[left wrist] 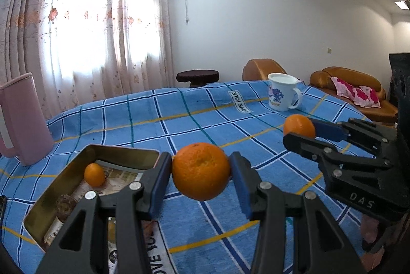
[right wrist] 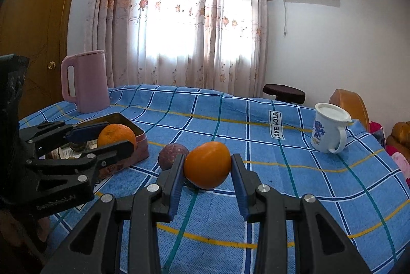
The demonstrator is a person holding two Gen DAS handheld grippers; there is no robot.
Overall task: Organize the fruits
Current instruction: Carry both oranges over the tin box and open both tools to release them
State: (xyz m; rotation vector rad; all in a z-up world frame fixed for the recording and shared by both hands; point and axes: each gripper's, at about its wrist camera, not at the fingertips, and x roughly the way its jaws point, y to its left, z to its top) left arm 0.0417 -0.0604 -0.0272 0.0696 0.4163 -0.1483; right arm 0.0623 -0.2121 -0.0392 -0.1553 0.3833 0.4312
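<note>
My left gripper [left wrist: 201, 171] is shut on a large orange [left wrist: 201, 170] and holds it above the blue checked cloth, just right of a gold metal tin [left wrist: 64, 176]. The tin holds a small orange [left wrist: 94, 174] and a dark brown fruit [left wrist: 65, 206]. My right gripper [right wrist: 207, 166] is shut on a second orange [right wrist: 207, 164], held just above the cloth. A dark purple fruit [right wrist: 171, 154] lies on the cloth just left of it. The right gripper also shows in the left wrist view [left wrist: 299, 130], and the left gripper in the right wrist view [right wrist: 116, 135], over the tin [right wrist: 139, 143].
A pink jug [right wrist: 87, 81] stands at the table's far left behind the tin. A white mug with a blue print [right wrist: 329, 131] stands at the far right. The blue checked cloth [right wrist: 282, 197] covers the table. Brown sofas and a dark stool are beyond it.
</note>
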